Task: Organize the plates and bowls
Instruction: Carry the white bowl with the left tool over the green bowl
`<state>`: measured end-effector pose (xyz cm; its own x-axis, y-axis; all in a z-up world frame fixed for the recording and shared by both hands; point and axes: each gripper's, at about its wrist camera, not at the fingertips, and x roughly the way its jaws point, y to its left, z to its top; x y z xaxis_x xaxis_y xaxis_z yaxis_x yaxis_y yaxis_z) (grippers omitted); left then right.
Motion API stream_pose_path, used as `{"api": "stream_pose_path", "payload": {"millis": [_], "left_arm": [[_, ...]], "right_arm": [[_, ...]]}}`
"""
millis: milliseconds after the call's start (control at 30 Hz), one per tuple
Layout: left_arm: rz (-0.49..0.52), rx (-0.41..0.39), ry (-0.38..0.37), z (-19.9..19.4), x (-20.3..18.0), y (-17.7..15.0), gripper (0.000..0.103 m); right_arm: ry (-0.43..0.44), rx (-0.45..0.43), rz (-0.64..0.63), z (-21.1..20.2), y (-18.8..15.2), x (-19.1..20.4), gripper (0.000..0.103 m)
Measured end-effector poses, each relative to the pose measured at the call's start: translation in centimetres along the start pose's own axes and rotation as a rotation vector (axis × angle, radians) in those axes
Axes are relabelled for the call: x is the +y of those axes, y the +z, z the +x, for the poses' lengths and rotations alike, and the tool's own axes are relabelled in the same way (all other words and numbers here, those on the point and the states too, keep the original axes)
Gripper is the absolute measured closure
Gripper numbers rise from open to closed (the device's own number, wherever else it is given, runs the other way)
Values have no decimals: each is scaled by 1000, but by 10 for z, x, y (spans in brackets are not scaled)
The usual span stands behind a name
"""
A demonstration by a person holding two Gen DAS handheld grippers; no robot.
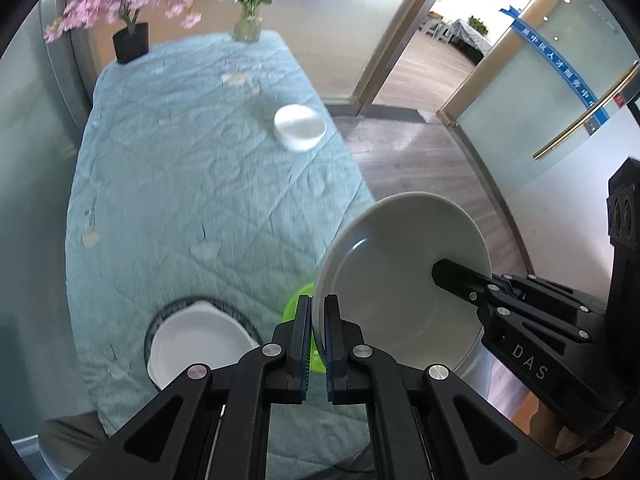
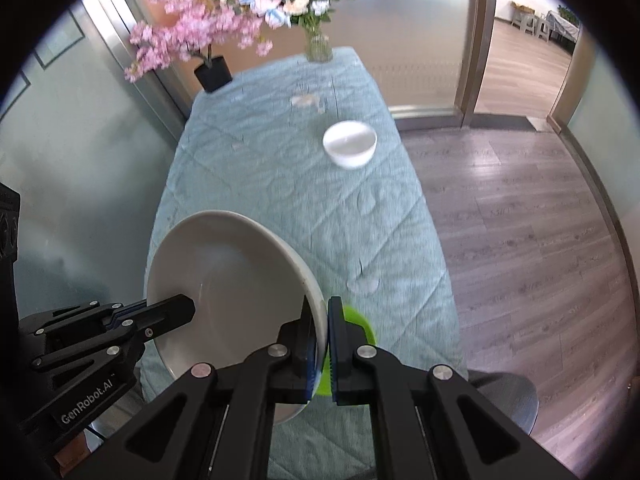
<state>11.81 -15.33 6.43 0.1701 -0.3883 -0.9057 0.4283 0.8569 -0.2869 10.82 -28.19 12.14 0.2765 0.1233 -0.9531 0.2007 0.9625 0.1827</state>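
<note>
am holding grey bowl [image 1: 404,280] tilted above table's [image 1: 200,168] near edge, left gripper [image 1: 316,344] and right gripper [image 2: 320,352] each clamping opposite rim; plate stack [image 1: 196,344] lying left-below, nearer left.

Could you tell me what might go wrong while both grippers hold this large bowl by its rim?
The grey bowl hangs tilted in the air, pinched only at opposite rim edges by the left gripper and right gripper; it could slip. Any pull apart or twist might wrench it free. Falling, it could strike the green dish underneath.
</note>
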Motion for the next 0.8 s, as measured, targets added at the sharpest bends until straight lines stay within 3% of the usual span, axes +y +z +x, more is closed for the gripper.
{"api": "stream_pose_path", "payload": {"millis": [400,800], "left_arm": [[-41,104,-2,59,14,-14,101],[-45,237,15,149,25,-26,102]], "right_arm": [[-27,99,9,37,-26,-7,98],[-57,231,83,102,-52,-31,98]]}}
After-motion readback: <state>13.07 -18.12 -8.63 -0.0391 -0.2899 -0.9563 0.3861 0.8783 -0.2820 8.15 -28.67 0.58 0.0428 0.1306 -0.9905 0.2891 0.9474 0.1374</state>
